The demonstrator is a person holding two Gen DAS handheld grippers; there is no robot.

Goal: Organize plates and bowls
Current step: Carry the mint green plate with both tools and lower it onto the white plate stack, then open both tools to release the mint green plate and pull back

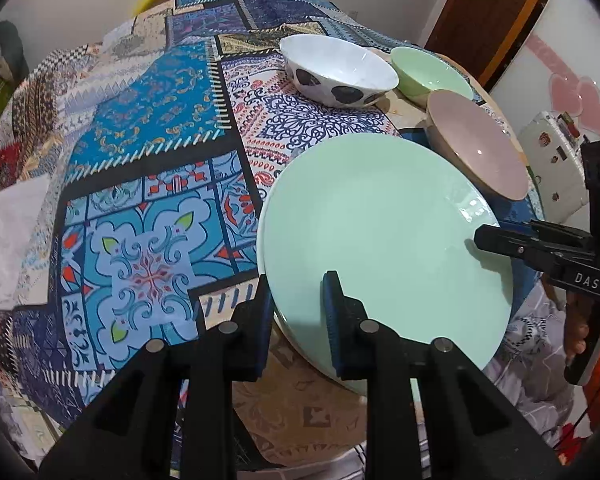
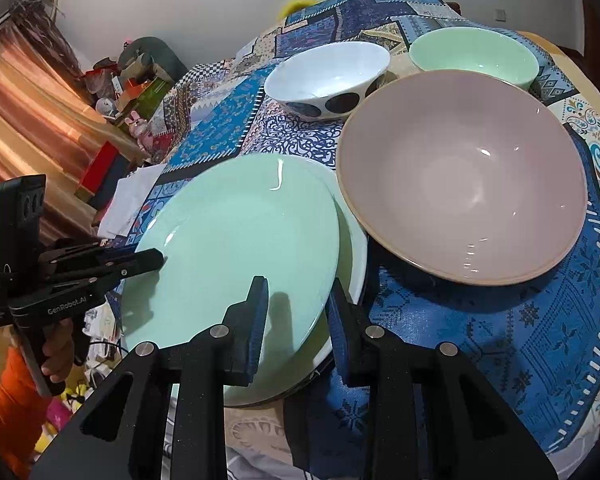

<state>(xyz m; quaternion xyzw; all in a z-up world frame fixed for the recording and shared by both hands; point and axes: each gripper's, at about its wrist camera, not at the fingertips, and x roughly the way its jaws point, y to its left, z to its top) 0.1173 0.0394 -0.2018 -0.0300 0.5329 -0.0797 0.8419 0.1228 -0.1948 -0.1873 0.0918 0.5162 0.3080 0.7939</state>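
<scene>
Green plate (image 1: 380, 224) is the landmark; it sits at the near edge of the bench (image 1: 148, 184), on the patterned cloth.

- In the right wrist view the green plate lies tilted on top of a white plate (image 2: 358, 256); only a crescent of the white one shows along its right side. So a plate stack looks begun, the top plate not yet lying flat.
- Left tool (image 1: 296, 308): jaws nearly closed, one finger over the plate's face and one under its rim. Appears to be pinching the near-left rim.
- Right tool (image 2: 298, 316): jaws narrow, straddling the plate's near-right rim. One pad is above the green face, the other at the edge by the white plate. Likely gripping, though I cannot tell if it catches one plate or both.
- Pink bowl (image 2: 460, 176): just beyond and right of the plate, nearly touching, standing alone.
- Spotted white bowl (image 2: 328, 76): farther back behind the plate.
- Green bowl (image 2: 474, 56): back and right, beside the spotted one.

Judgement: plates close to sorted. The three bowls are all separate, none nested, so the bowl half seems untouched.
</scene>
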